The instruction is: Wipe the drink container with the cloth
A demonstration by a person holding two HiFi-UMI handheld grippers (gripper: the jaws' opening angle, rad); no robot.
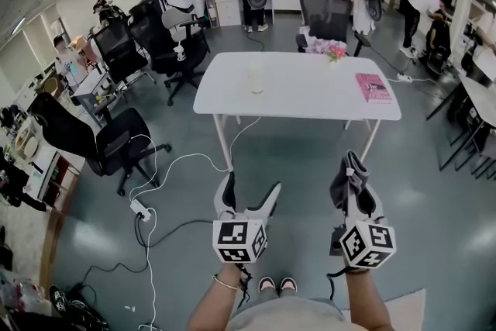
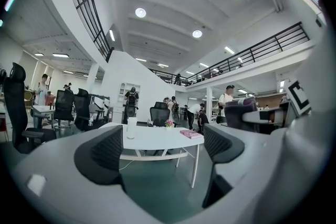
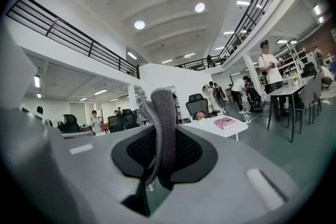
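The pale drink container (image 1: 256, 79) stands upright on the white table (image 1: 310, 93), left of its middle; in the left gripper view the container (image 2: 130, 127) shows far ahead. My left gripper (image 1: 249, 196) is held well short of the table, open, nothing between its fingers (image 2: 107, 152). My right gripper (image 1: 353, 176) is beside it, shut on a grey cloth (image 3: 160, 128) that sticks up from the pinched jaws; the cloth (image 1: 347, 181) also bunches at the tips in the head view.
A pink book (image 1: 373, 87) lies on the table's right end and a small flower pot (image 1: 335, 53) at its far edge. Black office chairs (image 1: 116, 143) stand left and behind. White cables and a power strip (image 1: 141, 208) trail on the floor. Several people stand far back.
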